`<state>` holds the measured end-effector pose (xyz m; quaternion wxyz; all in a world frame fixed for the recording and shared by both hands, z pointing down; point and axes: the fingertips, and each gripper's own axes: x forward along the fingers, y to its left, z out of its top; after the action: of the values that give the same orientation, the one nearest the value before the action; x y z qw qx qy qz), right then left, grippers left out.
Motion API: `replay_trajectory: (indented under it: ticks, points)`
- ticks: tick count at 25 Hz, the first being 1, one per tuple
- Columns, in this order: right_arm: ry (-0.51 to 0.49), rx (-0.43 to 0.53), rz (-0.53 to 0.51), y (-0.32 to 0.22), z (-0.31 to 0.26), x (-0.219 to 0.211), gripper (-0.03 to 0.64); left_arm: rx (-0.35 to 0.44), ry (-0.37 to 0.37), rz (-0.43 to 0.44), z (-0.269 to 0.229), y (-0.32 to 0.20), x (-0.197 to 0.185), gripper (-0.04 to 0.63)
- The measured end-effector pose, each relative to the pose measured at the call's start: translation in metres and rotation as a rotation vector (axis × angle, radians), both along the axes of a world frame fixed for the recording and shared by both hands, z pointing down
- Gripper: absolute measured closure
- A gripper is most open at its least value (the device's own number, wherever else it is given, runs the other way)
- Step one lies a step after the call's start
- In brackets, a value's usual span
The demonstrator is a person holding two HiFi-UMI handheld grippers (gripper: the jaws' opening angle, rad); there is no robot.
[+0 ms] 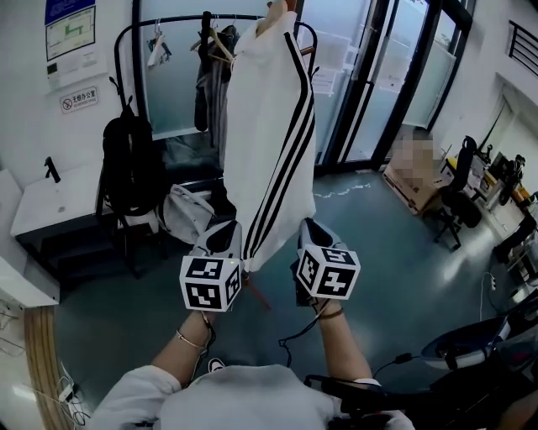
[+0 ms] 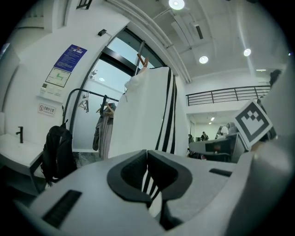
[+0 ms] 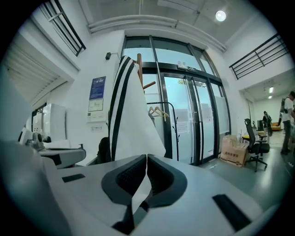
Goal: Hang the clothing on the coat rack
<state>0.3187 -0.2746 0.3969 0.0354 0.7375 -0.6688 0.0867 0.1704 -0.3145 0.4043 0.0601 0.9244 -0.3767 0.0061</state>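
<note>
Black clothes rail (image 1: 168, 21) with spare hangers and dark clothes runs along the back wall, with a black backpack (image 1: 130, 168) below it; neither is my target. The white garment (image 1: 269, 126) with black side stripes hangs full length in front of me, its top end up at the wooden coat rack (image 3: 139, 64). It looks caught on a peg there, but the top is cropped in the head view, so I can't confirm how well it sits. The bottom hem is down at my level. Left tool (image 2: 147, 156) is clamped on the striped edge of the hem, cloth visible between the pads. Right tool (image 3: 146, 160) is clamped on the plain white corner of the hem, jaws pinched flat on the fabric. The tools sit near each other, both roughly level. My read: hanging is mostly done, and the step in hand is dressing the garment so it drapes straight. To do that well, use light, even downward tension from both tools and no sideways yank, since a hard pull could drag the top off the peg or tip the rack. Match both sides so the stripes fall vertical. Release one tool at a time, check the top holds, then back straight off so the pads don't snag the hem.
</note>
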Motion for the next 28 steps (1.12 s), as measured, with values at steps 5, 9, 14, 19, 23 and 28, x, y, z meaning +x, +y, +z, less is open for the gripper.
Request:
replay_trajectory:
  ticks: [5, 9, 14, 19, 23, 28]
  points:
    - [-0.076, -0.021, -0.01, 0.006, 0.031, -0.005, 0.591, -0.02, 0.012, 0.002, 0.006, 0.002, 0.007, 0.586]
    - [-0.094, -0.027, 0.019, 0.009, 0.044, 0.004, 0.591, -0.008, 0.008, 0.008, 0.008, 0.002, 0.013, 0.586]
    - [-0.085, 0.008, 0.055, 0.013, 0.043, 0.013, 0.592, -0.021, 0.002, 0.009, 0.019, 0.003, 0.016, 0.586]
    - [-0.044, -0.034, 0.021, 0.011, 0.049, 0.011, 0.594, -0.051, -0.005, 0.008, 0.031, -0.002, 0.021, 0.586]
    - [-0.043, -0.038, 0.038, 0.009, 0.053, 0.019, 0.594, -0.05, -0.01, 0.012, 0.034, -0.003, 0.024, 0.586]
    - [-0.034, -0.032, 0.043, 0.006, 0.052, 0.019, 0.594, -0.051, -0.008, -0.003, 0.033, -0.01, 0.015, 0.586]
